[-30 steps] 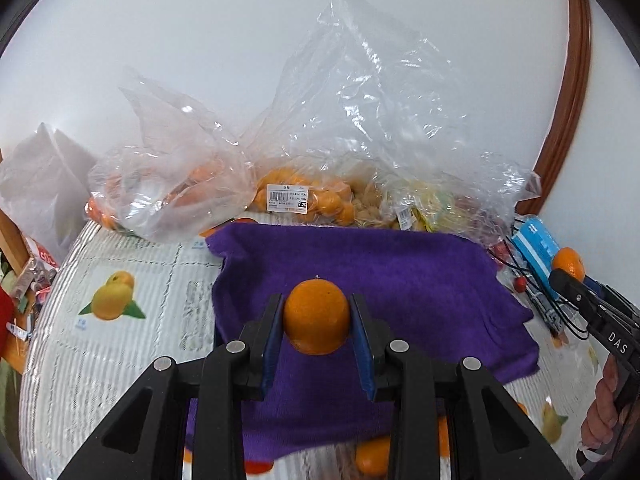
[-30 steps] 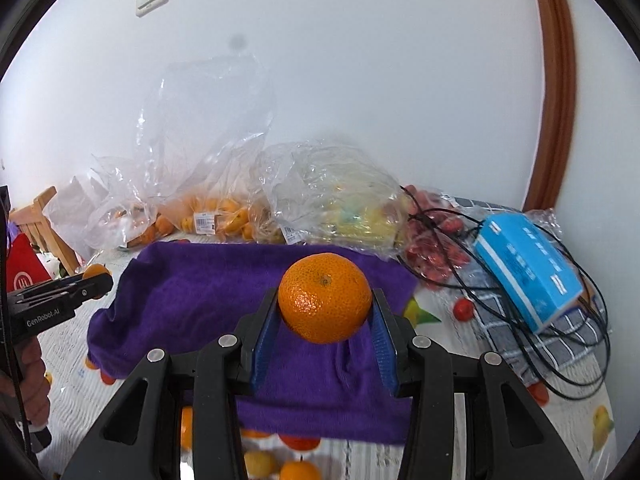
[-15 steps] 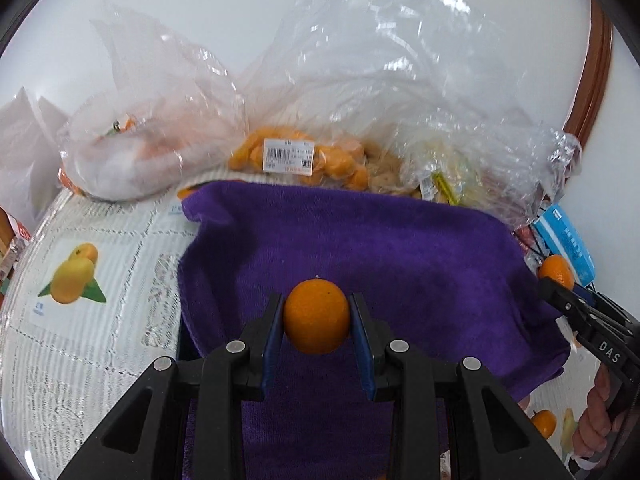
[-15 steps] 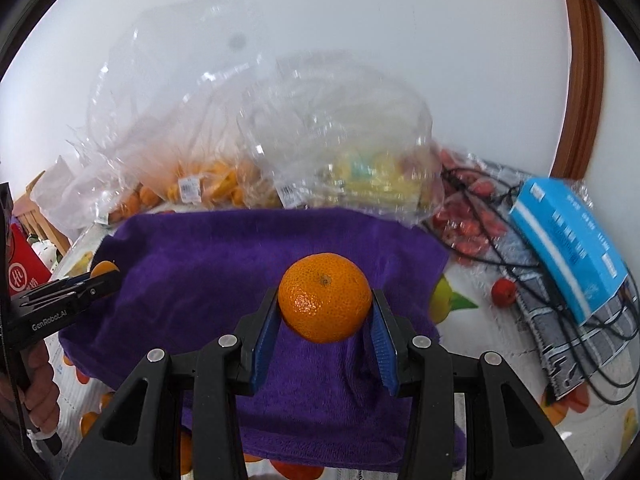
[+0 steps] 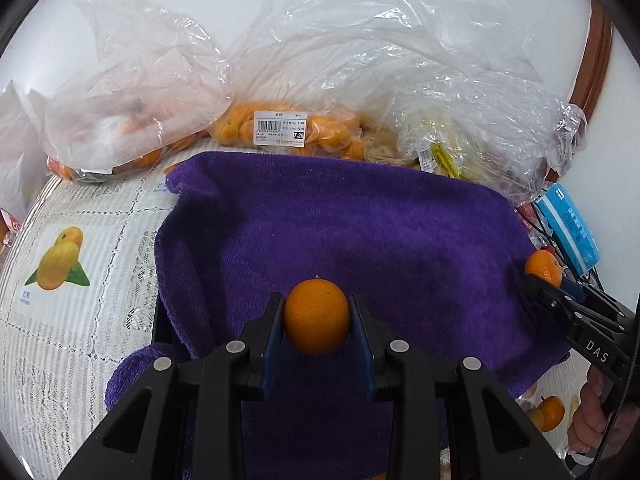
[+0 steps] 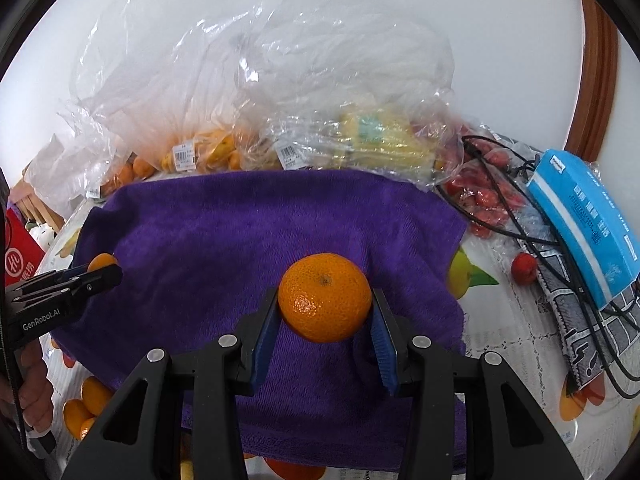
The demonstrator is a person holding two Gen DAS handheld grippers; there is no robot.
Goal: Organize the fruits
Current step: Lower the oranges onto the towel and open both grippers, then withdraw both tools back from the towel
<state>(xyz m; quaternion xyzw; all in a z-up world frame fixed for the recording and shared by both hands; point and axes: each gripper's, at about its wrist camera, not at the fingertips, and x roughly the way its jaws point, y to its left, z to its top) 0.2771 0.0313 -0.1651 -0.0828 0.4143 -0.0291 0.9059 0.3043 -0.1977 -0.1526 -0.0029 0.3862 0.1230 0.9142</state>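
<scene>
Over the purple towel [image 5: 360, 220], each claw (left [image 5: 317, 318], right [image 6: 325, 300]) clamped on one round mandarin [image 6: 325, 297], stem dimple up.

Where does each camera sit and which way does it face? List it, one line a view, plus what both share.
Left wrist: sits on the left tool, looking forward and down over the purple towel; shows its own fingers clamping a small orange, plus the right tool and a hand.
Right wrist: sits on the right tool, facing likewise; shows its fingers clamping a larger orange, plus the left tool.
Shared: towel, fruit bags, blue box.
</scene>
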